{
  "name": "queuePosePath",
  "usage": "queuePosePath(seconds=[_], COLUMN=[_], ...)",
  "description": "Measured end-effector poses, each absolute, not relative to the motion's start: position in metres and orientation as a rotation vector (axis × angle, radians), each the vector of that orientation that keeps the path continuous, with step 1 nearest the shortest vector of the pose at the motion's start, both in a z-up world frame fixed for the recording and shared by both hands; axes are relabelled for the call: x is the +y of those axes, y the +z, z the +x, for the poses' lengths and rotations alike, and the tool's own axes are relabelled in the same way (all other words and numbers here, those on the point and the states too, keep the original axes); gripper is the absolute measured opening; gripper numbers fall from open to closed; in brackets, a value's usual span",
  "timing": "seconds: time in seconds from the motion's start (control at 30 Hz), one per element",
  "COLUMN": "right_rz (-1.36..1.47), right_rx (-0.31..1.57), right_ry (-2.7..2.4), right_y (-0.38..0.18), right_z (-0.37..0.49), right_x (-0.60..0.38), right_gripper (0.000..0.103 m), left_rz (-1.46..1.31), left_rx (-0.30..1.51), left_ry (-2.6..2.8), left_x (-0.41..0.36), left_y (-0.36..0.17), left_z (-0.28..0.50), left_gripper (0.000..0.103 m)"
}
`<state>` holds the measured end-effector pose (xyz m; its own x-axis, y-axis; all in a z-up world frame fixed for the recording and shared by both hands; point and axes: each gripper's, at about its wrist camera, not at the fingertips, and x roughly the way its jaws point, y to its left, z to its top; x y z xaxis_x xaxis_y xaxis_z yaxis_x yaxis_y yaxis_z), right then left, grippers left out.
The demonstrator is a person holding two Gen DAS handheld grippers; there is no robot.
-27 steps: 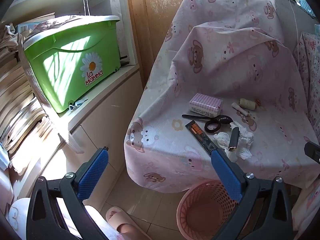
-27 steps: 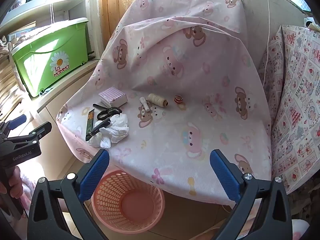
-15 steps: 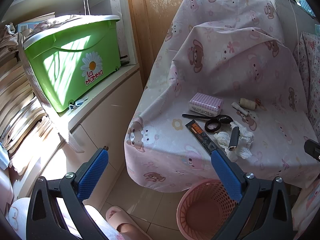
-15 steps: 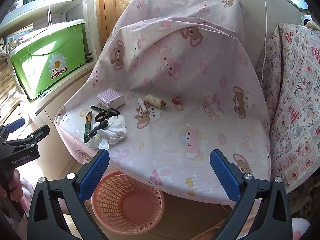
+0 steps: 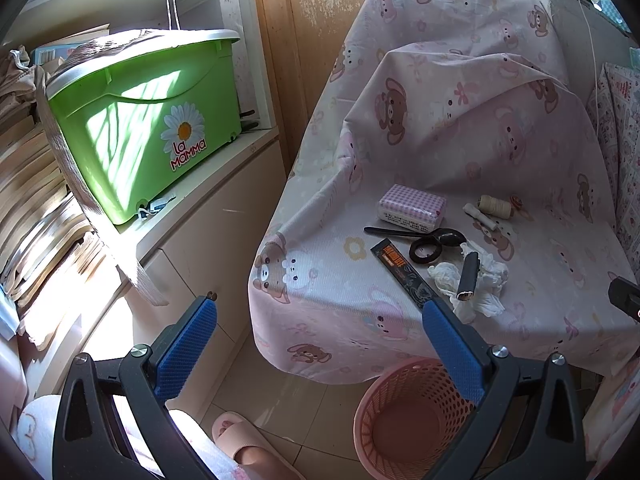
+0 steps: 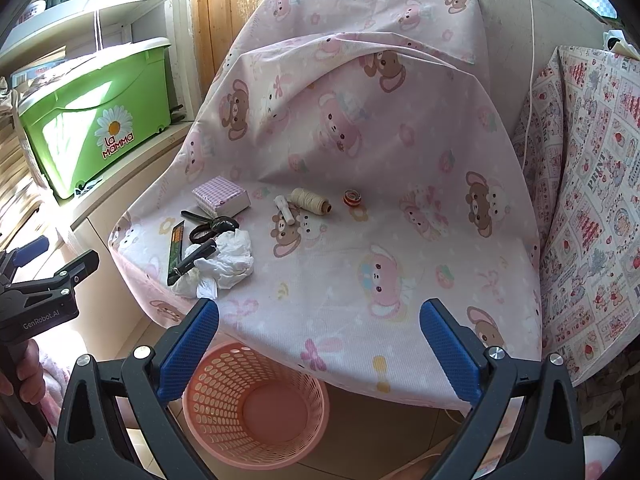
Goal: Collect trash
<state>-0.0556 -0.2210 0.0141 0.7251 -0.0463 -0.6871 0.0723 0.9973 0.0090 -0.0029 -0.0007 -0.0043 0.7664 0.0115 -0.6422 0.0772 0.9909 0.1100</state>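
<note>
Crumpled white tissue lies near the front left corner of a surface draped in pink bear-print cloth, with a black cylinder resting on it. A pink perforated basket stands on the floor below that edge. My left gripper hangs open over the floor, left of the tissue. My right gripper is open above the cloth's front edge, with nothing between its fingers.
On the cloth also lie black scissors, a dark flat wrapper, a purple checked packet, a thread spool and a small tape roll. A green lidded bin sits on a white cabinet at left. A slippered foot is below.
The right gripper has drifted slightly, so the cloth-covered surface sits a little lower and leftward in its view. The left gripper's view is unchanged.
</note>
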Motion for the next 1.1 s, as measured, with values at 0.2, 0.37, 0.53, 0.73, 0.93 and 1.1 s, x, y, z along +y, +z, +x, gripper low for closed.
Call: queuePosePath(seconds=[0.2, 0.37, 0.53, 0.73, 0.93, 1.1], right_rz=[0.038, 0.037, 0.034, 0.109, 0.166, 0.145], right_rx=[0.759, 0.76, 0.749, 0.713, 0.752, 0.728], right_ry=[-0.064, -0.067, -0.07, -0.064, -0.04, -0.041], right_y=[0.013, 0.013, 0.008, 0.003, -0.001, 0.0], right_z=[-0.055, -0.055, -0.054, -0.046, -0.045, -0.046], right_x=[-0.223, -0.223, -0.224, -0.229, -0.227, -0.227], right_gripper=[0.102, 0.102, 0.102, 0.102, 0.102, 0.102], left_rz=[0.133, 0.132, 0.133, 0.136, 0.154, 0.149], left_rx=[0.7, 0.699, 0.701, 0.705, 0.702, 0.705], left_ry=[-0.037, -0.036, -0.035, -0.031, -0.026, -0.033], left_x=[0.0, 0.0, -0.001, -0.001, -0.001, 0.0], left_y=[-0.004, -0.004, -0.006, -0.006, -0.006, -0.006], left_z=[-0.004, -0.004, -0.003, -0.003, -0.004, -0.004], left_gripper=[0.102, 0.102, 0.102, 0.102, 0.102, 0.102])
